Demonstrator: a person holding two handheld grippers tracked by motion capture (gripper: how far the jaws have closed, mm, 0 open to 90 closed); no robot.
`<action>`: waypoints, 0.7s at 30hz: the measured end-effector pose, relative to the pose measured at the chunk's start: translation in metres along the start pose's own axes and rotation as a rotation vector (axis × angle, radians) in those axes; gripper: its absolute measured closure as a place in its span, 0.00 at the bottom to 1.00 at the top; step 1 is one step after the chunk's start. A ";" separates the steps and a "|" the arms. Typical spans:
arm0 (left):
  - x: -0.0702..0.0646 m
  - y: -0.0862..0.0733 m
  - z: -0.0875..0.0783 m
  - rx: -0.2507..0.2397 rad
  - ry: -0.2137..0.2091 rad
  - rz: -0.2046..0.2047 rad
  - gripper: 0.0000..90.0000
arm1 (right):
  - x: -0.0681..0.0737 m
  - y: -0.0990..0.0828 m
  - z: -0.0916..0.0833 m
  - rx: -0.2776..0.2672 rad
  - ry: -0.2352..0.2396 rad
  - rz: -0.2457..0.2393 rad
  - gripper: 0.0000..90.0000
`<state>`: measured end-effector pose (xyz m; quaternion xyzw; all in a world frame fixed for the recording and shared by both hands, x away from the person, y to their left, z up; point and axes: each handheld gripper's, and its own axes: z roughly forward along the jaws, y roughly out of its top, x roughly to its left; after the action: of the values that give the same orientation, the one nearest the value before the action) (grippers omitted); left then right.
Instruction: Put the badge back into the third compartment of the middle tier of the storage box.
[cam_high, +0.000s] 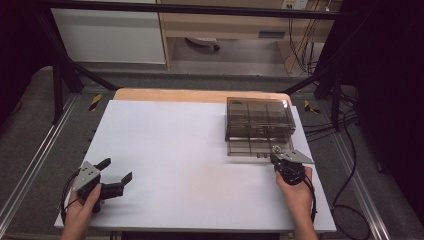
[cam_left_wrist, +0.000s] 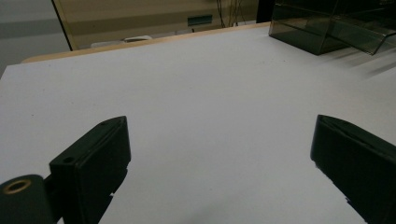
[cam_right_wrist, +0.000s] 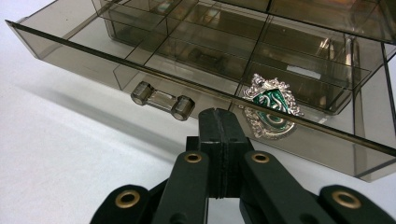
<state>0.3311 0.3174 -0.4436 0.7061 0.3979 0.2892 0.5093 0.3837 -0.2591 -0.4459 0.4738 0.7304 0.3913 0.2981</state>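
High view: smoky drawer box (cam_high: 259, 120) far right on white worktop (cam_high: 190, 150), lower drawer (cam_high: 252, 148) pulled out. Right tool (cam_high: 276, 159) at its front, jaws pressed together, nothing between. Left tool (cam_high: 117, 170) near left corner, jaws apart, empty.

Right gripper view adds: silver-green crest badge (cam_right_wrist: 271, 106) at drawer front edge, beside clear handle (cam_right_wrist: 162, 100); whether inside or resting on the rim, unclear.

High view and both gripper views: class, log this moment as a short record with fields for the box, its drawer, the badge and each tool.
box: smoky clear drawer organizer, far right of white table
drawer: lower drawer pulled out, divided into compartments
badge: silver-green crest inside the drawer's front compartment
right tool: shut, empty, at the drawer front
left tool: open, empty, near left
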 end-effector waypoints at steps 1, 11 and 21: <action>0.000 0.000 0.000 0.000 -0.001 0.001 0.06 | 0.000 0.000 0.000 0.000 -0.001 0.001 1.00; 0.000 0.000 0.000 0.002 -0.001 0.001 0.06 | -0.001 0.000 0.000 -0.004 0.000 0.001 1.00; 0.000 0.000 0.000 0.001 -0.003 0.001 0.06 | 0.000 0.001 0.000 -0.005 -0.001 0.007 1.00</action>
<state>0.3311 0.3168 -0.4437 0.7071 0.3969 0.2883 0.5093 0.3847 -0.2590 -0.4449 0.4759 0.7274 0.3940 0.2985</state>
